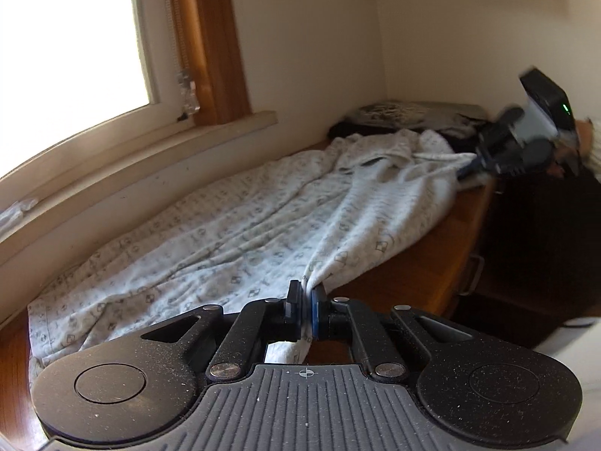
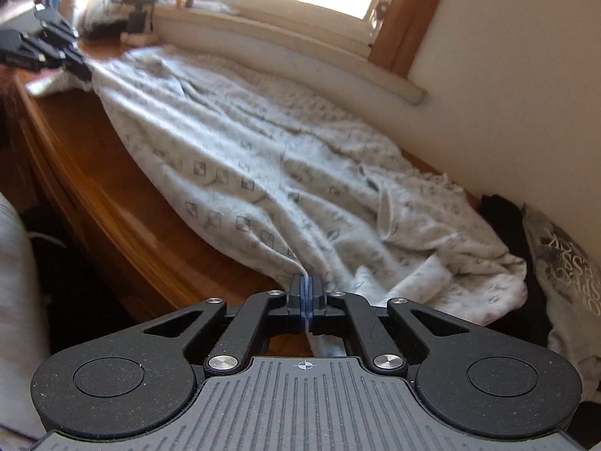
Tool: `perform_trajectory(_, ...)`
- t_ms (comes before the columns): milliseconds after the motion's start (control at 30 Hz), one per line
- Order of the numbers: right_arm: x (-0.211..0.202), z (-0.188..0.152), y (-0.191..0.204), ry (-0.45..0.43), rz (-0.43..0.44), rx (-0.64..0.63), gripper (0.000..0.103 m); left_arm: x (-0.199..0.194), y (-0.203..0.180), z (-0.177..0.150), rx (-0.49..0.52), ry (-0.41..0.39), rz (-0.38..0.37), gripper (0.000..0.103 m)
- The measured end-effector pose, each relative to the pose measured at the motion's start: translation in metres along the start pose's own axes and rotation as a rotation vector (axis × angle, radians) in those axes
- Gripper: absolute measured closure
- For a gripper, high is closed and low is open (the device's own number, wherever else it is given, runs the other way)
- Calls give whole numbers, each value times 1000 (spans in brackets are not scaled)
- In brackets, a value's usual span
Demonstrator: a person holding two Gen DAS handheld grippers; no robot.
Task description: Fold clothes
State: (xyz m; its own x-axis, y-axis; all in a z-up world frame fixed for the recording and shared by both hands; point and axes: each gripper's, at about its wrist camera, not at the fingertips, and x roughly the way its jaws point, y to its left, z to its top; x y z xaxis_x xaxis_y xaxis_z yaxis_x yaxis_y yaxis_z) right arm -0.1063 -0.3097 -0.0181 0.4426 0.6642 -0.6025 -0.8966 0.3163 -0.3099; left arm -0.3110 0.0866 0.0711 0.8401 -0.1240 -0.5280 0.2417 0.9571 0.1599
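Left gripper (image 1: 306,298) and right gripper (image 2: 306,293) both point slightly downward, jaws clamped on pinched cloth.

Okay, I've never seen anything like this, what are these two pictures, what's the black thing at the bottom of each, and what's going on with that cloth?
No robot here: a person holds a hand-held gripper in each hand, each with a wide-angle camera looking along its two fingers, so the black shape low in each picture is the gripper itself. One picture comes from the left gripper, the other from the right gripper. A pale patterned garment lies spread along a wooden top below a window sill. Each gripper is shut on the garment's near edge, one near each end. In the left view, the right gripper shows far off, with dark folded clothes behind it.
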Motion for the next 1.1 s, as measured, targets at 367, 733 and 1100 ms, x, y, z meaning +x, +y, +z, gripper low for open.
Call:
perform_trajectory(367,-32,-4,-3,32,148,13,82,-26,9,-29,-61,59,-59,79)
perform_trajectory(733,31,16,12,-97,119,189,47,-44,101,-68,-254,91,243,58)
perform_trajectory(1100,55,-10,7,-160,66,362,43,-45,128,-93,-341,115,265,54)
